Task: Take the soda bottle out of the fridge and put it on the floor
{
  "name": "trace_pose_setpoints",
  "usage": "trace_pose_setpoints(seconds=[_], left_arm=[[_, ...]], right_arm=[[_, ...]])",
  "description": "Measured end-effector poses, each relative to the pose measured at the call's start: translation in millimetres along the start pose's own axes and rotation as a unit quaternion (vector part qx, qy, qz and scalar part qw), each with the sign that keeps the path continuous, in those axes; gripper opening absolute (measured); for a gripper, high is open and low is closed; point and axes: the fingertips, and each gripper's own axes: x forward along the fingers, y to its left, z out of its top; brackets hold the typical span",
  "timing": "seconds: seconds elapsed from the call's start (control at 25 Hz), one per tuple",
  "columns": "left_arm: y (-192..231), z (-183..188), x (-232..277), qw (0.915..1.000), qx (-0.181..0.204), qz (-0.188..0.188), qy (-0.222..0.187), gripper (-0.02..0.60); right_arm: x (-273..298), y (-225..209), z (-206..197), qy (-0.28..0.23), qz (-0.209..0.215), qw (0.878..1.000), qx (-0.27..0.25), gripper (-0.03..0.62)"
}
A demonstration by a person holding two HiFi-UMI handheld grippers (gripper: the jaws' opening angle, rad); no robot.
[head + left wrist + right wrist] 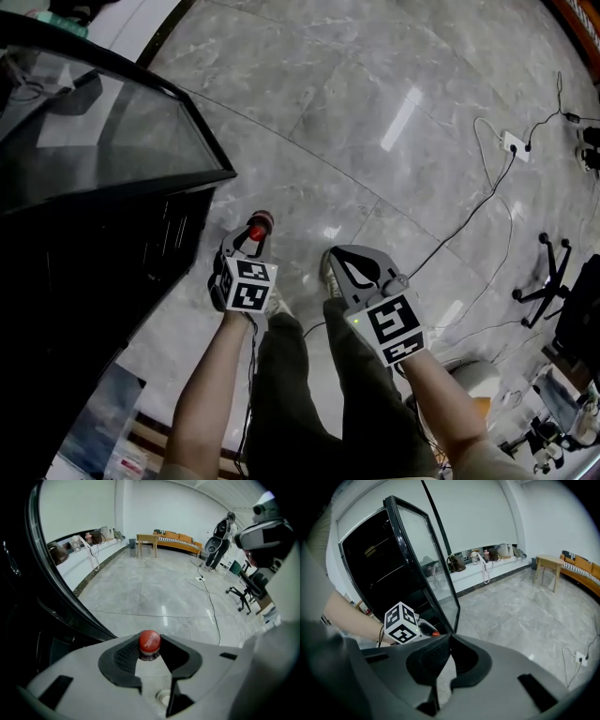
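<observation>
Jaws of the left gripper are clamping on the neck of the soda bottle, standing partly apart with a ribbed pad pressing in on each side just under the red cap. The cap is poking up between the jaw tips in the left gripper view, and the rest of the bottle is hiding below the jaws, so I cannot tell whether its base is touching the floor.

The bottle is sitting outside the fridge, over the grey marble floor, just beside the lower corner of the open glass door and in front of the person's left leg. From the head view the left forearm is reaching down to the gripper, with its marker cube facing up.

The right gripper is hanging near the left one, on the side away from the fridge, over the person's right leg. Its jaws are meeting at the tips with nothing between them; only bare floor is showing through the gap lower down. Its camera is looking across at the left gripper's marker cube and at the fridge's dark shelves behind the door.

Cables are trailing over the floor to a white power strip, well apart from both grippers.
</observation>
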Motion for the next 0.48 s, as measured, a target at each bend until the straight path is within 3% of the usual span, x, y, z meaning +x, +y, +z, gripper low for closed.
trace_pose_setpoints(seconds=[0.24,0.48], left_arm=[[-15,-30,65,0.9991,0.025,-0.013,0.031,0.129],[-24,-60,124,0.9978,0.025,-0.021,0.057,0.13]], right_arm=[[41,-16,-39,0.017,0.011,1.0,-0.004,-0.005],[76,-25,-79,0.035,0.025,0.999,-0.008,-0.005]])
